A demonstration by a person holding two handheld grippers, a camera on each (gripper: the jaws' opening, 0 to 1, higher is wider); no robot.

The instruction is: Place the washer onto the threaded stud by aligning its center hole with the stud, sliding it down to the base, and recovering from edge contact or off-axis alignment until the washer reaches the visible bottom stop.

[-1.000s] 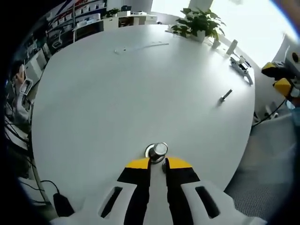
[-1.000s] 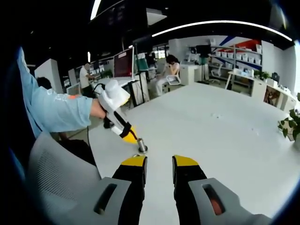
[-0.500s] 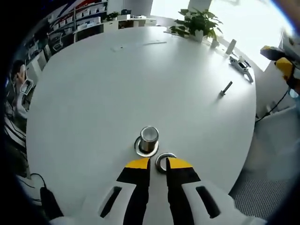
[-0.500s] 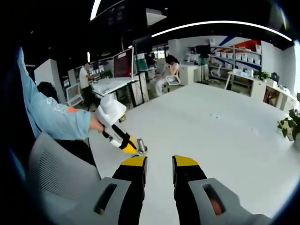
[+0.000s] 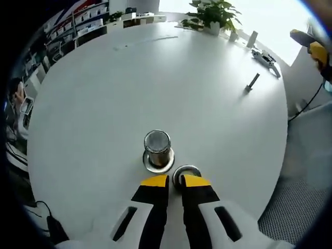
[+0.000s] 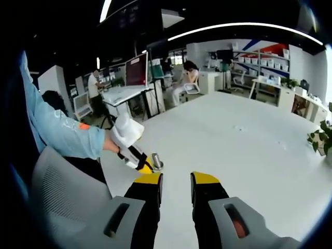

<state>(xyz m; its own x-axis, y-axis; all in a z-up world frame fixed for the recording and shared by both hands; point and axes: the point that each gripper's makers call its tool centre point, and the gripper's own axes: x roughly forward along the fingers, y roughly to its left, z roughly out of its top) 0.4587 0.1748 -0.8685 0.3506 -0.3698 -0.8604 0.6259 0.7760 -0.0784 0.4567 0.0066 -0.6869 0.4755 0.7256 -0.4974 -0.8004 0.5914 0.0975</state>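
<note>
In my left gripper view, the left tongs (image 5: 175, 180) rise from the bottom centre of the frame with their yellow tips nearly together, pinching the washer (image 5: 186, 173) by its near edge. The washer juts out just past the right-hand tip, low over the white counter (image 5: 104, 93). The threaded stud (image 5: 157, 147) stands upright on its round base slightly above and left of the tips. The washer sits just beside that base, to its lower right, and is not on the stud. Farther off, in the upper right, a dark bolt (image 5: 252, 81) lies on the counter, and a potted plant (image 5: 211, 11) stands at the top edge.

In my right gripper view, the right tongs (image 6: 176, 179) come up from the bottom centre with a clear gap between the yellow tips and nothing between them. Left of centre I see the left tongs (image 6: 147, 167) in a hand (image 6: 126, 136) with a blue sleeve (image 6: 57, 132), their tips down by the stud (image 6: 157, 163).
</note>
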